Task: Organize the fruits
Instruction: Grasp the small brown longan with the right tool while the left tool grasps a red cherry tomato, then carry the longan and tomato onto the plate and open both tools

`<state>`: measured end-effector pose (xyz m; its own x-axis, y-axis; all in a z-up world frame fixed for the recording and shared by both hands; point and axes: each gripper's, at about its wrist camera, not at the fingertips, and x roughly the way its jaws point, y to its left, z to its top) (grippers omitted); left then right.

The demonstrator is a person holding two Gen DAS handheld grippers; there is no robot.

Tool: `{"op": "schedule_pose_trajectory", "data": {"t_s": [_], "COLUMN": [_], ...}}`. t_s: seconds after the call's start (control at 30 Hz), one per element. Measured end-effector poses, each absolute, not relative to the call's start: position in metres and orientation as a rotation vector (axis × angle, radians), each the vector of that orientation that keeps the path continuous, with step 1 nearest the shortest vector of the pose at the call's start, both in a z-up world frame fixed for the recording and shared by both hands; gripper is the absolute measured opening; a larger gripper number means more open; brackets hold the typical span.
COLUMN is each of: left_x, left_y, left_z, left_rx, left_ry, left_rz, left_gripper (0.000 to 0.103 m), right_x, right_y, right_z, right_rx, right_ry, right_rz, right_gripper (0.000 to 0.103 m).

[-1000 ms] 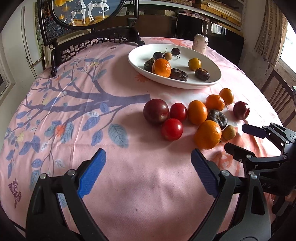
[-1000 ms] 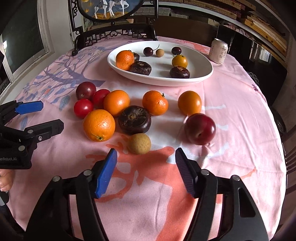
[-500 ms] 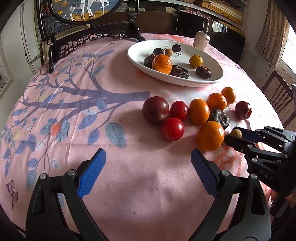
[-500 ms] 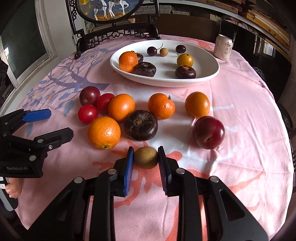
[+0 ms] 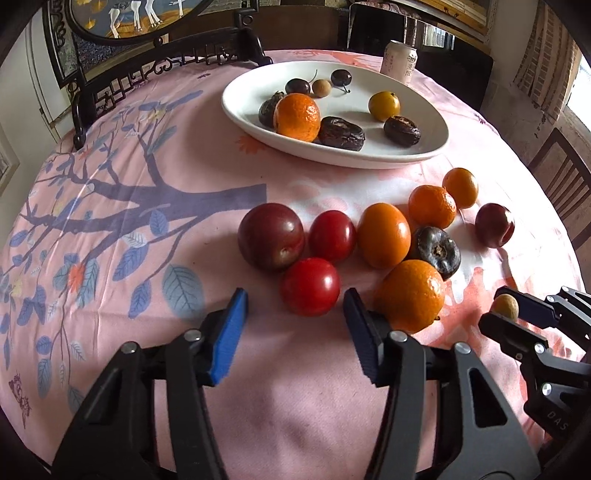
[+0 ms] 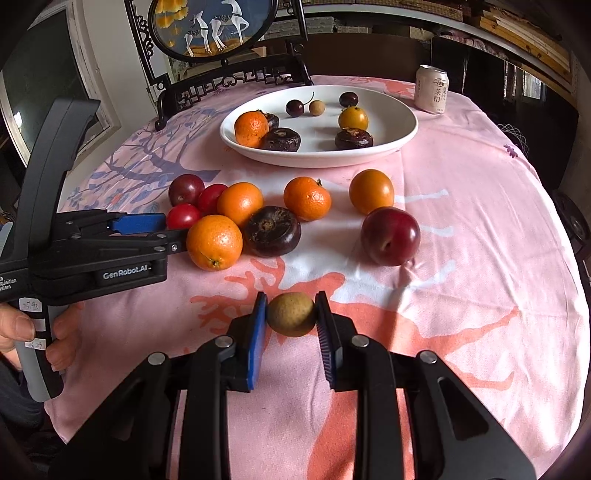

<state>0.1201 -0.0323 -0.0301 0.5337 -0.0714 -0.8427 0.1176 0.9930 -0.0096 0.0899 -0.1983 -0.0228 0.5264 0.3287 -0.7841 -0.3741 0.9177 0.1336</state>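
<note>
Pink cloth printed with a blue-leaved tree covers the round tabletop (image 6: 480, 206), with a dark carved chair (image 6: 229, 86) and a round painted screen (image 6: 212, 26) behind it. At the near edge the right gripper (image 6: 291, 314) has its jaws clamped on a small round tan-brown fruit (image 6: 291, 314); whether that fruit touches the cloth or hangs just above it I cannot tell. The left gripper (image 5: 295, 325) has its jaws apart, set either side of a shiny red round fruit (image 5: 310, 286) without touching it.

The tan fruit is smooth and small, held only at its sides, so in my judgement it could squirt out of the pads if the grip slackens or the carry is jerky, then roll off the cloth. The likely goal is the white oval plate (image 6: 402, 122), which already holds several fruits.

Between the gripper and the plate lie loose fruits: a dark red plum (image 6: 390, 235), a dark purple wrinkled fruit (image 6: 272, 230), and a large orange (image 6: 214, 242) touching the left gripper's far finger. A low carry could knock these. A pale drink can (image 6: 431, 88) stands just beyond the plate.
</note>
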Motion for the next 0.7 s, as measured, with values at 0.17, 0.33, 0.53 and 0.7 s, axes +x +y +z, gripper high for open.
{"op": "schedule_pose_trajectory", "data": {"t_s": [0.17,0.33,0.53,0.7], "left_x": [0.121,0.108,0.097,0.102], "left_y": [-0.034,-0.026,-0.021,-0.021], "left_z": [-0.028,-0.016,0.016,0.038], "left_rx": [0.048,0.031,0.020,0.030], "left_ry": [1.001,0.991,0.925,0.877], "left_rz": [-0.129,-0.154,-0.197,-0.204], "left_gripper": [0.030,0.030,0.030,0.030], "right_x": [0.086,0.084,0.091,0.105], "right_y": [-0.203,-0.206,-0.206,-0.199], "right_z": [-0.024,-0.016,0.006,0.024], "right_rx": [-0.046,-0.038,-0.041,-0.062], "right_ry": [0.930,0.909,0.852,0.807], "right_rz": [0.421,0.426,0.435,0.440], "right_gripper": [0.027,0.027,0.027,0.027]}}
